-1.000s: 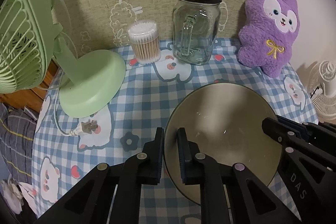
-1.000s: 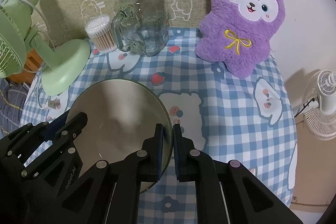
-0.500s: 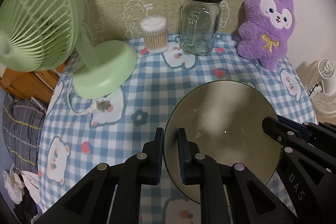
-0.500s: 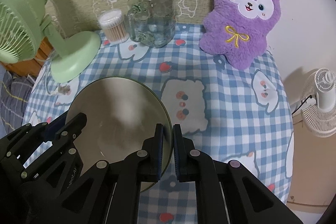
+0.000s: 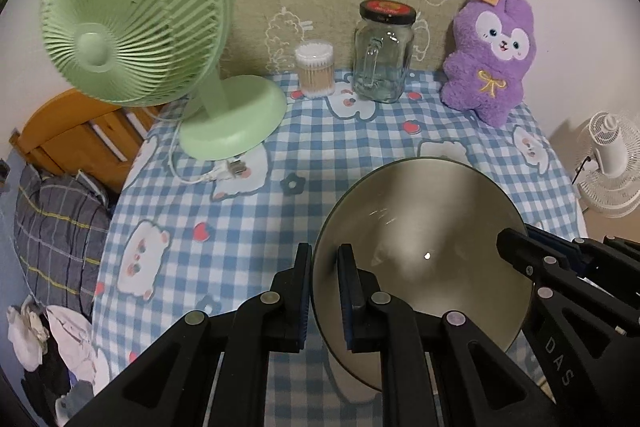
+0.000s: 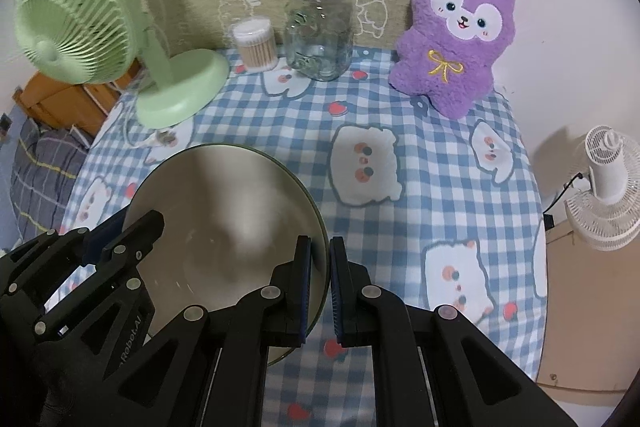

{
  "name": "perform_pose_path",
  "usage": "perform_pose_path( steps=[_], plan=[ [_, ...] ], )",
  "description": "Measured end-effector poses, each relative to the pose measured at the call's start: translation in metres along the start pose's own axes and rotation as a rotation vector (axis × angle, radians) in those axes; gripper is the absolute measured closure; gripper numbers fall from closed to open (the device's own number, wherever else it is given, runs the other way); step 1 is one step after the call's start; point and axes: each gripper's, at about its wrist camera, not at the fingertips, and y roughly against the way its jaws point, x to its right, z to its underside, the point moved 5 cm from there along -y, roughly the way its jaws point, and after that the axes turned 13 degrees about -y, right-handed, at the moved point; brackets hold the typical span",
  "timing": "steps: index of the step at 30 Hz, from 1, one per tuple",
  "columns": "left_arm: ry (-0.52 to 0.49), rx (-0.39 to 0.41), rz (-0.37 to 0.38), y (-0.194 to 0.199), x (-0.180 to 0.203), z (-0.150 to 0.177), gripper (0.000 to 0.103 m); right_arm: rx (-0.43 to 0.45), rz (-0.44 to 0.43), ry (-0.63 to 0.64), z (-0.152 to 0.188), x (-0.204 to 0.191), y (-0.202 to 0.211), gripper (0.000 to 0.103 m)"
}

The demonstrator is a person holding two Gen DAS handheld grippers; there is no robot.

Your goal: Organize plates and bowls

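One bowl [image 5: 420, 239] between two clamped tongs [image 5: 324, 287]

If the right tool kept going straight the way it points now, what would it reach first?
Probably the checked tablecloth: the right tool, clamped on the bowl rim, points steeply down at bare cloth. Depth is uncertain.

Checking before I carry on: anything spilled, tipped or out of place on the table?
Nothing spilled or tipped. The only loose item is the green fan's unplugged plug lying on the tablecloth. The bowl sits level between both grippers.
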Motion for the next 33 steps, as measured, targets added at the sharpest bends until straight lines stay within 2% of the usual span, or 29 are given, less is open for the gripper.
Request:
perform_pose_path(
  steps=[17,33],
  plan=[
    [0.037,0.05,-0.007,0.079,0.005,0.048,0.093,0.062,-0.029,0.044,0.05,-0.006,0.079,0.091],
    [0.038,0.067,-0.011,0.119,0.004,0.096,0.093,0.1,-0.044,0.074,0.099,-0.012,0.122,0.091]
  ],
)
